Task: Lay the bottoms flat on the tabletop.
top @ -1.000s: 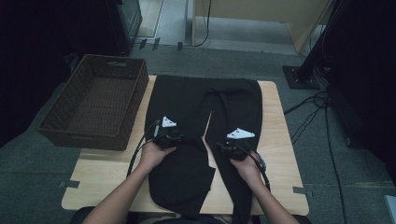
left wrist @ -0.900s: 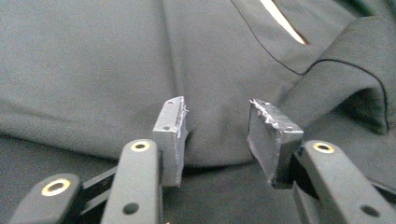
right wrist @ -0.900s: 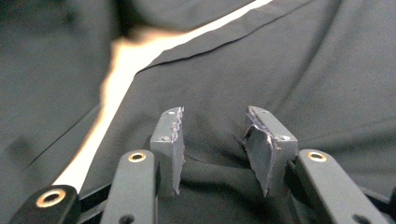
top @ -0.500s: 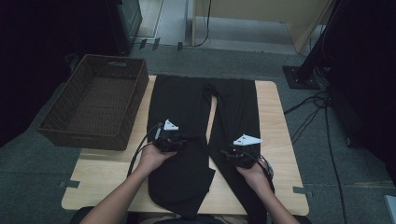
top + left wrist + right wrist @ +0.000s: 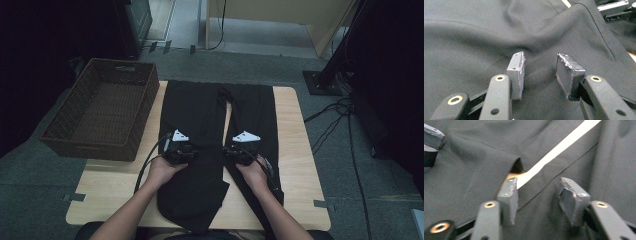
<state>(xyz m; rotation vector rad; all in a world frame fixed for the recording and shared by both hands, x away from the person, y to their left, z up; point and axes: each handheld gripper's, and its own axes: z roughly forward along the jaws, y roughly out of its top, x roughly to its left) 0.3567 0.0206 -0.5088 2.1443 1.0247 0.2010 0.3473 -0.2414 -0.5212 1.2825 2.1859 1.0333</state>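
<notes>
Your wooden table (image 5: 300, 165) fills the middle of the high view, and the black trousers (image 5: 210, 115) lie flat across its centre, the legs running toward the top of the frame. A brown wicker basket (image 5: 100, 112) stands at the left, touching the table's edge. Your left gripper (image 5: 540, 72) rests on the cloth at lower centre; its jaws have just been closing, with only a soft fold between them. Your right gripper (image 5: 539, 195), just beside it, has its jaws half apart over the trouser edge, pressing nothing.
</notes>
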